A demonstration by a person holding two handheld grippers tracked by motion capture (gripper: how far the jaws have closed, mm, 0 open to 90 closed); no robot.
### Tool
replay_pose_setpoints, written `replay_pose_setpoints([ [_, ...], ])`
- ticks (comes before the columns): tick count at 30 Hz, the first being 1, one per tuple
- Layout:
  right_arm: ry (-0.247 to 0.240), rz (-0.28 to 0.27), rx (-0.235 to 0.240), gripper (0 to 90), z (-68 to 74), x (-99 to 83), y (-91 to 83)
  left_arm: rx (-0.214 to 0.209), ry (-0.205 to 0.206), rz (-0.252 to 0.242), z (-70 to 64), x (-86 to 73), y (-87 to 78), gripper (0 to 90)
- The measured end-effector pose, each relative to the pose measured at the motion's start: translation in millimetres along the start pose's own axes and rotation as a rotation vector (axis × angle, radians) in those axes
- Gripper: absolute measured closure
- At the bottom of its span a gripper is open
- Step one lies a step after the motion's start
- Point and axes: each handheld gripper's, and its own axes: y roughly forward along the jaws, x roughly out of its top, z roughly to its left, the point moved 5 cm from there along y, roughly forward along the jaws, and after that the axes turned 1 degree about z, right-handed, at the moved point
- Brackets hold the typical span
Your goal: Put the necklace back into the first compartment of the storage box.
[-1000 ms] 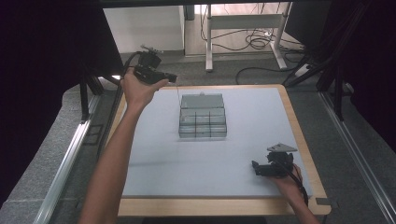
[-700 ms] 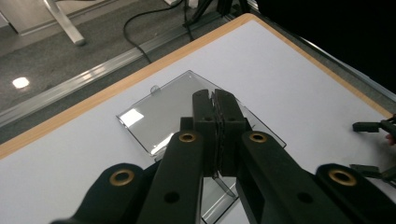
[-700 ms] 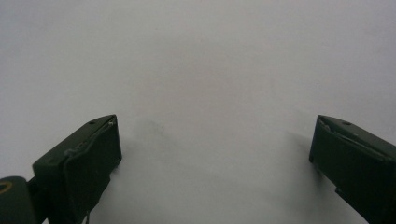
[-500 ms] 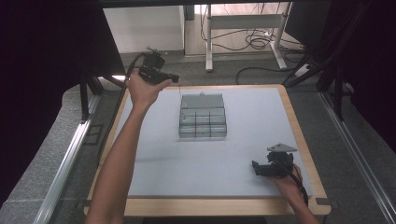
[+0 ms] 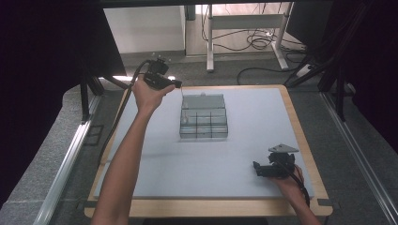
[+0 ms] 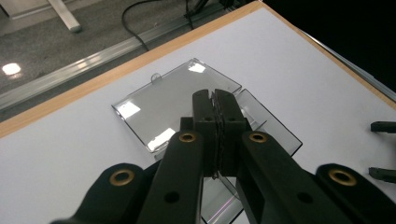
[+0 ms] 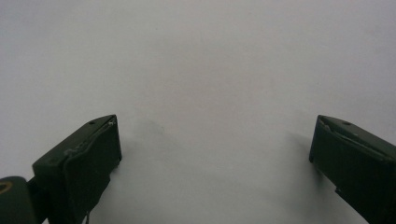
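Observation:
A clear plastic compartment box stands at the middle of the white table top, its lid folded open toward the far side. My left gripper hovers above the box's far left corner, jaws shut. A thin pale strand seems to hang from it down to the box. In the left gripper view the shut jaws sit over the flat lid. My right gripper rests on the table at the near right, open, with bare table between its jaws.
The table top has a wooden rim. Dark curtains stand at both sides. Beyond the far edge are floor cables and a desk frame. The right gripper's jaw tips show far off in the left gripper view.
The left hand and its gripper have shifted slightly near the table's far left corner. The right gripper has stayed where it was.

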Motion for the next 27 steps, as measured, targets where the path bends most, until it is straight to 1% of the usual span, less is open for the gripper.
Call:
replay_pose_setpoints([
  [5, -0.002, 0.0, -0.001, 1.9, -0.1, 0.0, 0.1, -0.013, -0.006, 0.007, 0.9, -5.4, 10.6, 89.5],
  [7, -0.001, 0.0, 0.0, 1.9, -0.1, 0.0, 0.0, -0.017, -0.015, 0.015, 3.1, -9.8, 17.7, 89.5],
  [12, -0.002, 0.001, 0.0, 1.9, -0.2, -0.1, 0.0, -0.025, -0.026, 0.022, 5.8, -16.1, 25.6, 89.5],
  [14, -0.001, 0.001, 0.0, 1.8, -0.1, -0.1, 0.1, -0.035, -0.035, 0.027, 6.9, -20.9, 32.4, 89.5],
  [16, -0.001, 0.001, 0.0, 1.8, -0.1, -0.1, 0.1, -0.043, -0.036, 0.03, 7.2, -22.6, 34.6, 89.5],
  [17, -0.001, 0.001, 0.0, 1.9, 0.0, 0.0, 0.1, -0.048, -0.044, 0.032, 7.3, -25.9, 40.1, 89.5],
  [19, -0.001, 0.001, 0.0, 1.8, 0.0, 0.0, 0.1, -0.053, -0.042, 0.037, 7.9, -27.7, 42.6, 89.5],
  [21, -0.002, 0.001, -0.001, 1.8, -0.1, -0.1, 0.1, -0.062, -0.048, 0.044, 8.0, -32.9, 51.0, 89.5],
  [26, -0.002, 0.001, -0.001, 1.9, -0.1, -0.1, 0.1, -0.07, -0.053, 0.055, 9.8, -40.1, 61.2, 89.5],
  [27, -0.002, 0.001, -0.001, 1.8, -0.2, -0.1, 0.1, -0.082, -0.064, 0.052, 9.9, -43.2, 65.6, 89.5],
])
